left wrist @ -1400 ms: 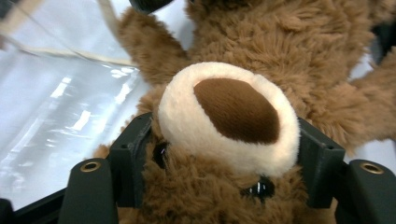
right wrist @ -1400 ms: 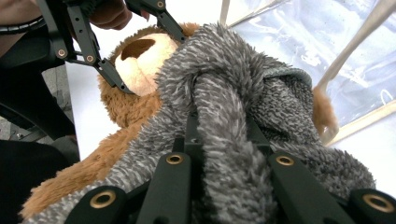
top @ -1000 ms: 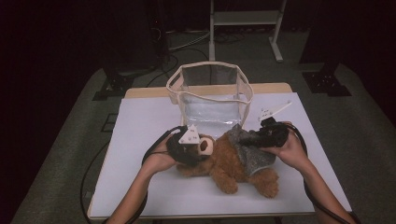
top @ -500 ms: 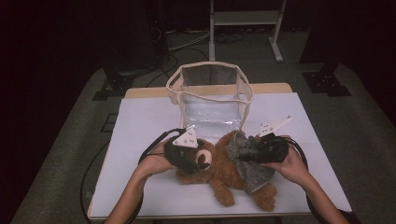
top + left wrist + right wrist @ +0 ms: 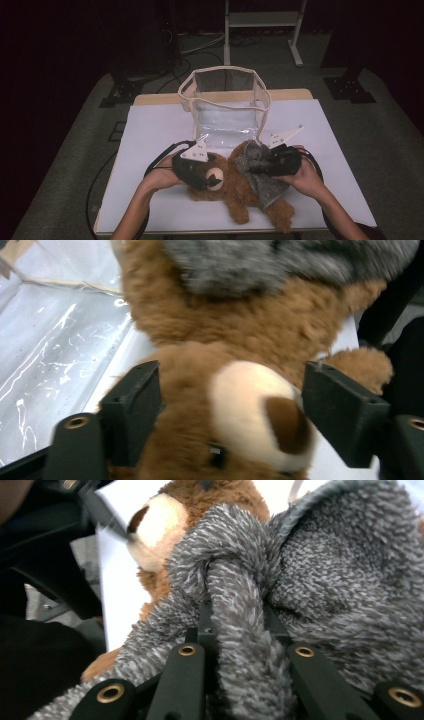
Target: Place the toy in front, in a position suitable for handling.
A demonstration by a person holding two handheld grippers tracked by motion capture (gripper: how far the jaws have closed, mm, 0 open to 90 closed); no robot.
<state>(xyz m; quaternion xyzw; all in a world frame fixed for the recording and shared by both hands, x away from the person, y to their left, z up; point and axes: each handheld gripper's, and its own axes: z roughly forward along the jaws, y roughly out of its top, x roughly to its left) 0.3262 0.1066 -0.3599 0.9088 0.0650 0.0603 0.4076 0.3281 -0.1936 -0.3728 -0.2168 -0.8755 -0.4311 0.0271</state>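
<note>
The step in hand looks like dressing the brown teddy bear (image 5: 235,187) in its fuzzy grey top (image 5: 255,167). The bear lies on its back on the white table (image 5: 150,130), near the table's 6 o'clock edge, with its head pointing to 9 o'clock and its legs to 4 o'clock. The left hand-held gripper (image 5: 212,177) sits around the bear's head. Its jaws have just been opening, and in the left gripper view the 2 black jaws stand spread on each side of the bear's face, close to the fur but not squeezing it. The right hand-held gripper (image 5: 255,167) is pressed together and pinches a thick fold of the grey top, as the right gripper view shows well. A see-through bag (image 5: 227,107) with cream trim stands just past the bear at 12 o'clock. I think the next move is for the left hand-held gripper to let the head go or hold it gently, while the right one tugs the grey top along the bear's body. It needs a slow pull, so the soft cloth does not slip out.
</note>
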